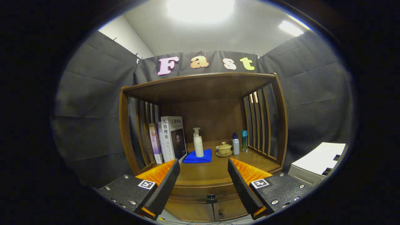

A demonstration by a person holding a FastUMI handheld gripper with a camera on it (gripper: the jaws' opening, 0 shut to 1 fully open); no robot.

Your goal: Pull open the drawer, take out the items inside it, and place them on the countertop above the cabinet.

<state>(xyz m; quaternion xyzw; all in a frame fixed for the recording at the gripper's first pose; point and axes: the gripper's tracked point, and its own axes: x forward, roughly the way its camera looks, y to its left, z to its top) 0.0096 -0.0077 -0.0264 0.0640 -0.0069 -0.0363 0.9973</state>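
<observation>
The gripper is open, its fingers spread wide with nothing between them. It faces a wooden cabinet with a slatted-sided hutch above a flat surface.

Left to right, beyond the fingers:
- Beyond the left finger, a row of upright books leans against the left slats.
- Ahead of the gap, slightly left, a folded blue cloth lies on the surface. A white pump bottle stands upright on it.
- Ahead of the gap, slightly right, a lidded tea bowl sits on its saucer.
- Just right of the tea bowl, a white bottle with a dark cap stands beside a teal bottle. Both are near the right slats.
- Well off past the right finger, apart from the cabinet, a white unit is partly visible.

The drawer lies below the surface, between the fingers and lower than their tips. Its front appears flush with the cabinet, so it is judged closed. A dark knob sits at its centre. Two lower doors are below it.

Task status, as judged: not yet begun. The drawer contents cannot be seen. Remaining steps: lower the gripper to the knob, close on it, pull the drawer out, then lift each item onto the surface. Free room on the surface lies at the front, nearest the fingers.
</observation>
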